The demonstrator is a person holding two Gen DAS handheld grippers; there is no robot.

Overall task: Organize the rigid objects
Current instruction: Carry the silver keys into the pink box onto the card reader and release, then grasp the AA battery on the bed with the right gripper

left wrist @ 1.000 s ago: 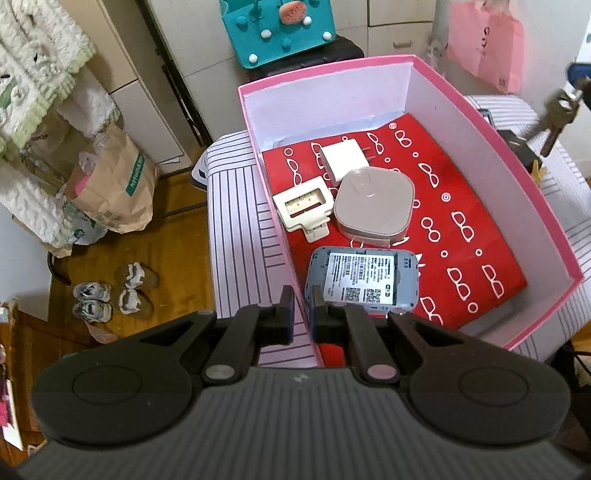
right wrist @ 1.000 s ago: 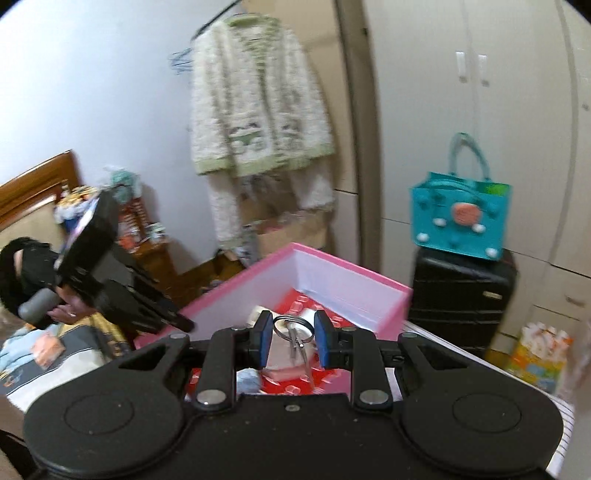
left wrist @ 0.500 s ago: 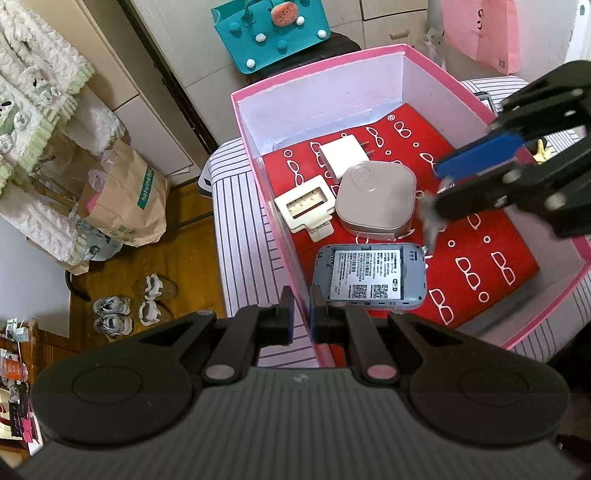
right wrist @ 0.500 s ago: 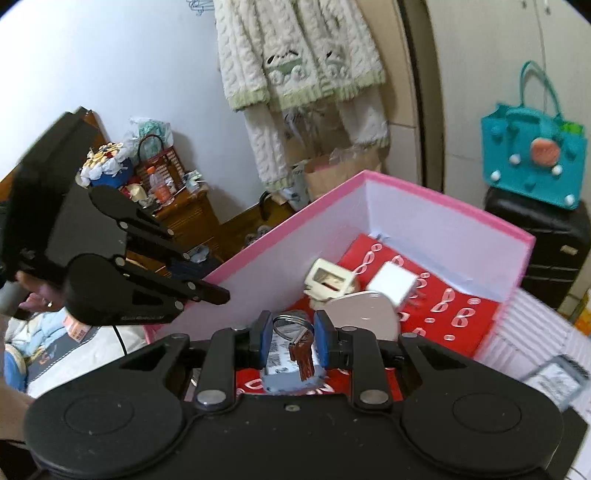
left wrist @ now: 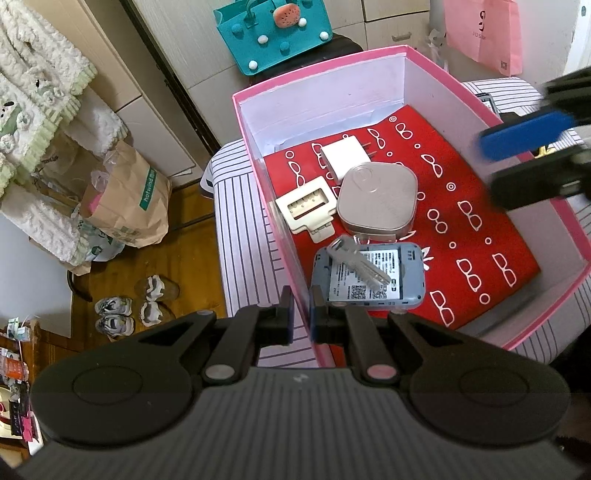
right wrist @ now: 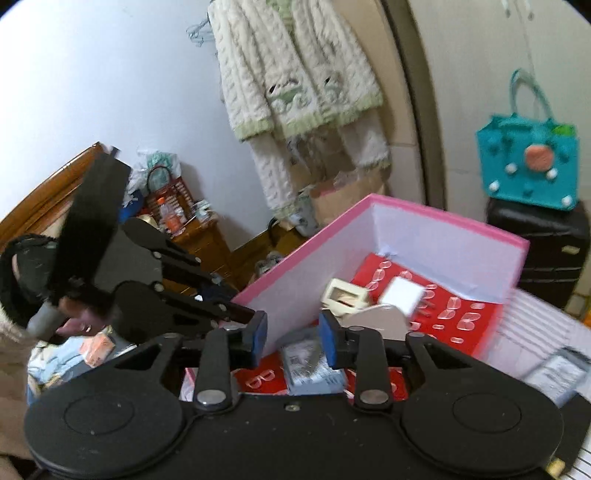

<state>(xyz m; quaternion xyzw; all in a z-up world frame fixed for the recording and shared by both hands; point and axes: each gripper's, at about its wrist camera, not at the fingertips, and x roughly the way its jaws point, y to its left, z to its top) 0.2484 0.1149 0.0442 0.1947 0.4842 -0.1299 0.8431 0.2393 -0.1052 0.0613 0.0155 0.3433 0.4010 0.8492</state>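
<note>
I see a teal bag [left wrist: 275, 35] on a black suitcase [right wrist: 537, 251], a fluffy white sweater [right wrist: 295, 74] hanging up, a brown paper bag [left wrist: 127, 199] and small shoes [left wrist: 112, 319] on the wood floor [left wrist: 188, 258].

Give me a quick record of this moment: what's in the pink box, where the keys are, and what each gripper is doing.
container: pink box, red patterned lining
contents: white charger, cream clip, beige rounded case, blue-grey router, keys
keys: lying on the router, free of both grippers
left gripper: shut on the box's near wall
right gripper: jaws just opened, nothing between them
</note>
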